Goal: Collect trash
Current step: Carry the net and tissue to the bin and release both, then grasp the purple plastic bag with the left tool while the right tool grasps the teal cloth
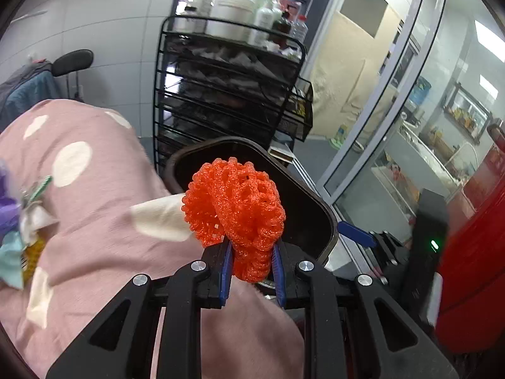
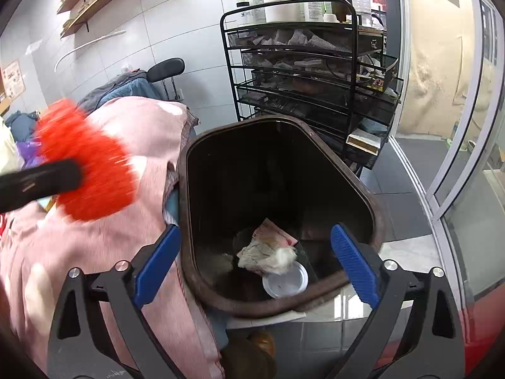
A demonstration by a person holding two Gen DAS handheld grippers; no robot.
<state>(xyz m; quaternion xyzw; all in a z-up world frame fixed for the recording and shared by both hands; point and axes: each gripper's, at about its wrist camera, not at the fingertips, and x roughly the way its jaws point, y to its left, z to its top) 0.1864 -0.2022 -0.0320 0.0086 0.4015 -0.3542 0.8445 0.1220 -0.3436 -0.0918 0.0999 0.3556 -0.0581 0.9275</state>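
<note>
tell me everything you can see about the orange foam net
The orange foam net is a bright, stretchy-looking open mesh, bunched into a lumpy ball with a tail hanging below. The left gripper pinches its lower part between blue pads. It is held in the air beside the pink dotted blanket, in front of the dark bin, not yet inside. The right wrist view shows it motion-blurred.

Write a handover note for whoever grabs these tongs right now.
Left tongs: shut on the orange foam net, held just short of the bin's mouth.
Right tongs: open, empty, hovering over the brown trash bin.
Done: crumpled paper, a pink wrapper and a white lid lie in the bin.
Left: drop the net in, then likely fetch the colourful scraps on the pink dotted blanket.
</note>
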